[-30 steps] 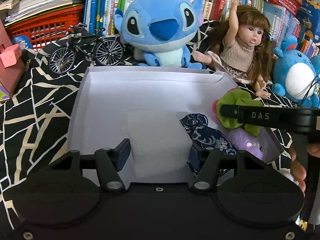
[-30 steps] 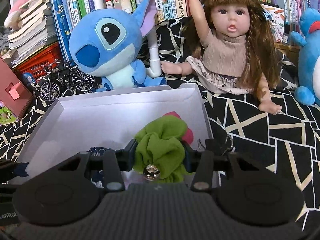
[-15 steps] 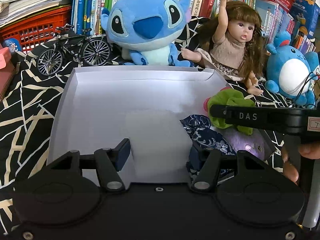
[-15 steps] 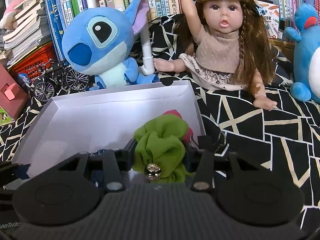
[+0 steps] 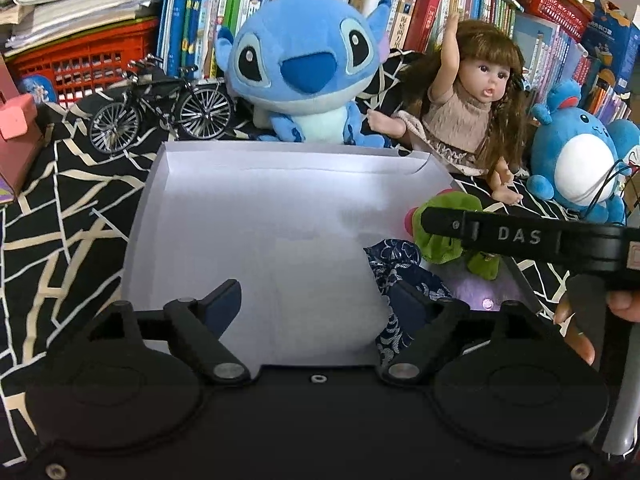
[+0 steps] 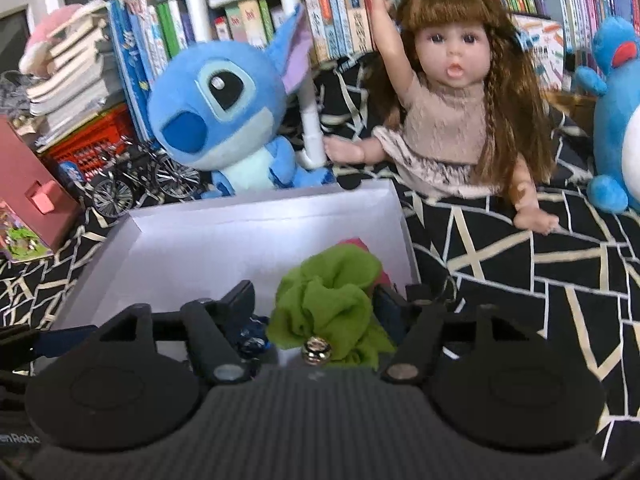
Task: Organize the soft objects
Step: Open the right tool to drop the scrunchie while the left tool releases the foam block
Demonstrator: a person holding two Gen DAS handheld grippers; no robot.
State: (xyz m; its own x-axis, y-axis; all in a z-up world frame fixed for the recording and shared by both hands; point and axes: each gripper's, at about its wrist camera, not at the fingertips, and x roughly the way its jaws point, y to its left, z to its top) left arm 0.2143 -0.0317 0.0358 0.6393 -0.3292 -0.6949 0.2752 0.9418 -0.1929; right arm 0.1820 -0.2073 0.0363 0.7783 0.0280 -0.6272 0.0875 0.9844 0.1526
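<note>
A shallow white box [image 5: 280, 148] lies on the black patterned cloth, and both grippers hang over its near right corner. My left gripper [image 5: 316, 300] has its jaws opening over bare box floor. A dark blue patterned fabric piece [image 5: 396, 260] lies against its right finger, not pinched. My right gripper [image 6: 314, 296] also has its jaws opening. A green ruffled cloth toy with a small bell [image 6: 328, 300] sits loose between its fingers, with a gap on the left side. The green toy [image 5: 444, 240] rests in the box beside a purple soft piece [image 5: 476, 288] and a pink bit [image 6: 356, 244].
Behind the box [image 6: 260, 204] sit a blue Stitch plush [image 5: 300, 64], a long-haired doll [image 5: 472, 104] and a round blue plush [image 5: 576, 160]. A model bicycle [image 5: 160, 108] and red basket [image 5: 84, 60] stand at the back left, a pink box [image 5: 16, 136] at far left. Bookshelves fill the background.
Both grippers' jaws have spread wider. The right gripper was shut on the green toy and has let go of it; the toy stays in the box corner.
</note>
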